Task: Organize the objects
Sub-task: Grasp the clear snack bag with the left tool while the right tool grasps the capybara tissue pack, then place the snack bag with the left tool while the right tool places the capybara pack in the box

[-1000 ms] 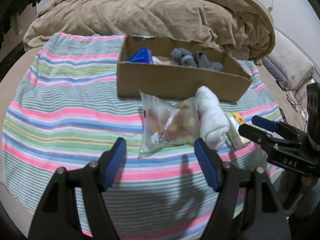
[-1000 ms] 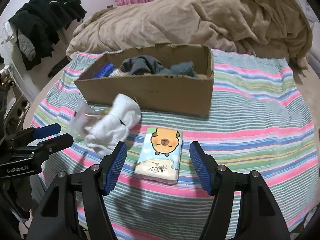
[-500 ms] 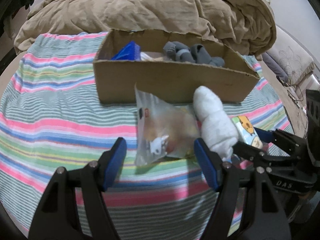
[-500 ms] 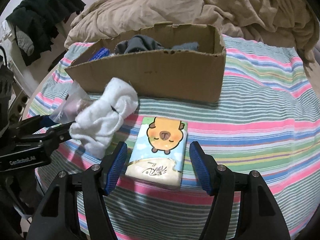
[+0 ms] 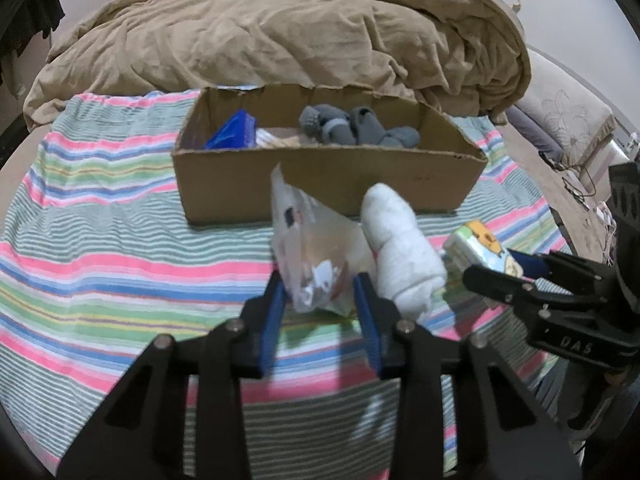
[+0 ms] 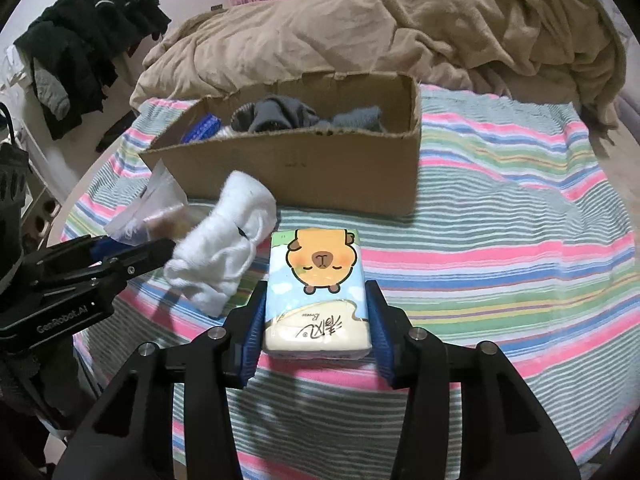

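My left gripper (image 5: 319, 286) is closing, its blue pads pressing the lower end of a clear plastic snack bag (image 5: 312, 240) that stands up from the striped sheet. A rolled white sock (image 5: 404, 252) lies just right of the bag, touching it. My right gripper (image 6: 316, 290) is closing too, its pads against both long sides of a tissue pack (image 6: 320, 264) printed with a cartoon capybara. Behind them stands an open cardboard box (image 5: 320, 188) (image 6: 304, 172) holding grey socks (image 5: 360, 130) and a blue item (image 5: 234, 136). Each gripper shows in the other's view.
A crumpled tan duvet (image 5: 300, 40) fills the bed behind the box. The striped sheet (image 5: 100, 240) stretches wide to the left, and to the right (image 6: 520, 240) of the tissue pack. Black clothes (image 6: 88, 48) hang off the bed's far left. The mattress edge runs close below both grippers.
Both grippers moved forward to their objects and narrowed their jaws. The left now pinches the plastic bag; the right now clasps the tissue pack's sides.
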